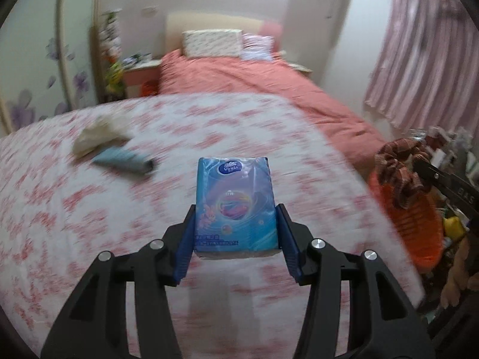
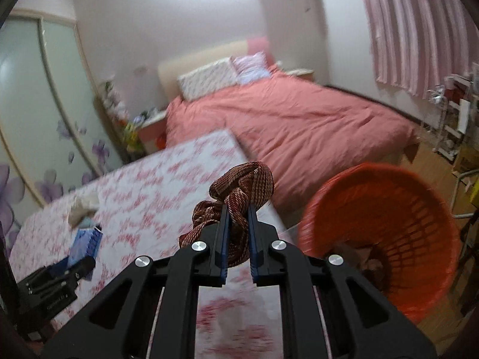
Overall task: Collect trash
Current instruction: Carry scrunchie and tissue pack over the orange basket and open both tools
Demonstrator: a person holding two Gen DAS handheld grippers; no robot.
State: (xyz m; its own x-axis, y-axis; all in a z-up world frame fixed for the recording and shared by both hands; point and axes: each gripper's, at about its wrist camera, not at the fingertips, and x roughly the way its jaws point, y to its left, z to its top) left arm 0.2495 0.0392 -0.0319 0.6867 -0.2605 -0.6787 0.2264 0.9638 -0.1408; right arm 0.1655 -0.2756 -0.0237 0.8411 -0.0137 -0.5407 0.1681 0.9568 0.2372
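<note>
My left gripper [image 1: 236, 212] is shut on a blue tissue pack [image 1: 235, 203], lifted above the pink-flowered table cover [image 1: 89, 224]; the same pack [image 2: 85, 240] shows at lower left in the right wrist view. My right gripper [image 2: 238, 212] is shut on a bunched brown striped cloth [image 2: 239, 188], held up beside the orange basket [image 2: 398, 254]. In the left wrist view that cloth [image 1: 398, 167] hangs over the orange basket [image 1: 419, 230]. A crumpled beige paper [image 1: 95, 136] and a light blue rolled item [image 1: 122, 161] lie on the cover at the left.
A bed with a salmon quilt [image 2: 299, 125] stands behind the table. Pink curtains [image 2: 419, 30] hang at the right, above a cluttered shelf [image 2: 458, 113]. A sliding wardrobe with purple flowers [image 2: 36, 119] fills the left. The basket holds some scraps at its bottom.
</note>
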